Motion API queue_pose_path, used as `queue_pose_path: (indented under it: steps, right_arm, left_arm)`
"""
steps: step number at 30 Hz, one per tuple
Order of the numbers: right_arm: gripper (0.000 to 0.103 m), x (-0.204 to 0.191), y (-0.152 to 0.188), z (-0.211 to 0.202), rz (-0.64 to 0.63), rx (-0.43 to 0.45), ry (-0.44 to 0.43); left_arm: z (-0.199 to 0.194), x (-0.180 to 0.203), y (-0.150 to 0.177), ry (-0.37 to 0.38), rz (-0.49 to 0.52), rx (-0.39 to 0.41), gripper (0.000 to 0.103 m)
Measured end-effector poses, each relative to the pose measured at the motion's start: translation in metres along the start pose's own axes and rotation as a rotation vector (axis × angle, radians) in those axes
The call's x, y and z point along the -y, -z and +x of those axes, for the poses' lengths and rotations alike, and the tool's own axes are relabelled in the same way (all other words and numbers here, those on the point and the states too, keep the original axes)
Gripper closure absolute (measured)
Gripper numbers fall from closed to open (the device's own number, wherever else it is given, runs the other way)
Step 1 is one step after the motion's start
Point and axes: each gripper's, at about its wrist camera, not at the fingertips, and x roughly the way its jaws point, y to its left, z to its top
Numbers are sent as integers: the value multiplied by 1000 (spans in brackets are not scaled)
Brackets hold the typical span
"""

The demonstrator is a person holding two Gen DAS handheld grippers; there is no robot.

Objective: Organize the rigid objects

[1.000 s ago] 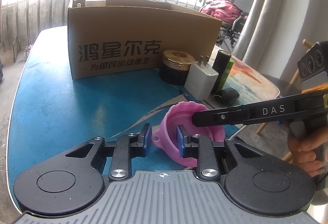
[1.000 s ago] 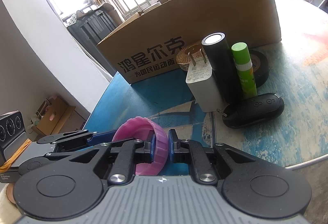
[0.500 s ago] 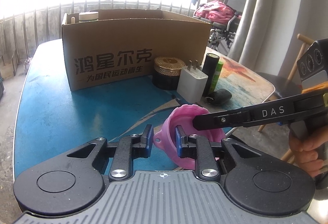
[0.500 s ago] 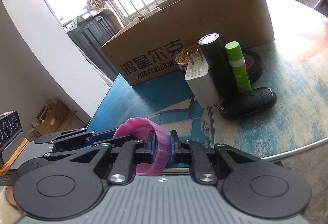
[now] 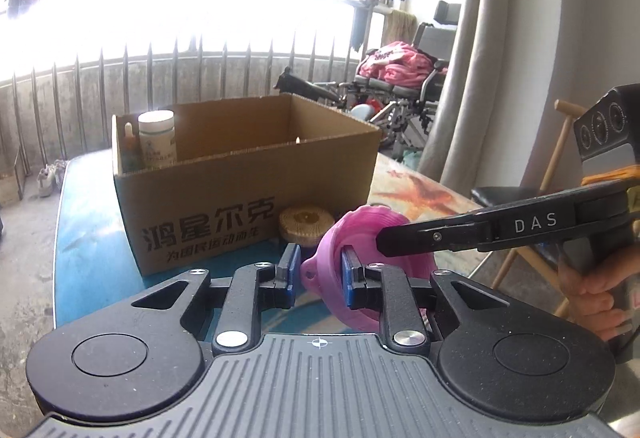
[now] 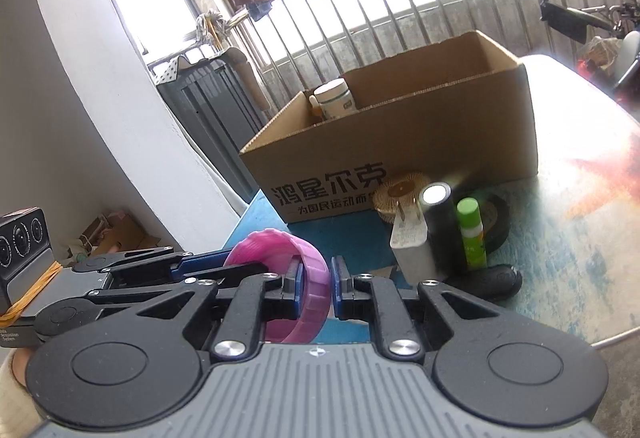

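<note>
Both grippers hold a pink ribbed round cup (image 5: 360, 230) in the air above the blue table (image 5: 96, 246). My left gripper (image 5: 318, 274) is shut on the cup's rim at its small tab. My right gripper (image 6: 316, 284) is shut on the opposite side of the pink cup (image 6: 276, 244). In the left wrist view the right gripper's finger (image 5: 440, 234) reaches in from the right, with a person's hand on its handle. In the right wrist view the left gripper's fingers (image 6: 200, 262) come in from the left.
An open cardboard box (image 5: 248, 197) stands behind, with a white bottle (image 5: 157, 135) and a small dropper bottle in its left corner. In front of the box (image 6: 400, 141) are a gold-lidded jar (image 5: 306, 222), a white charger (image 6: 412, 242), a black cylinder (image 6: 440, 226), a green stick (image 6: 471, 234), a black fob (image 6: 492, 280) and a tape roll.
Both grippers have risen together with the pink cup, lifting it off the table. The inside of the box has come into view.
</note>
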Motion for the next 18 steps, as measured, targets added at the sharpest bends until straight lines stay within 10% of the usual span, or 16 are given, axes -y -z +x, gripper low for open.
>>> queue_pose_path:
  steps: [9, 18]
  right_arm:
    - [87, -10, -92, 5, -98, 36, -19]
    - [85, 31, -177, 96, -60, -74, 7]
  left_arm:
    - [32, -21, -84, -32, 109, 53, 85]
    - [133, -74, -131, -40, 142, -120, 84]
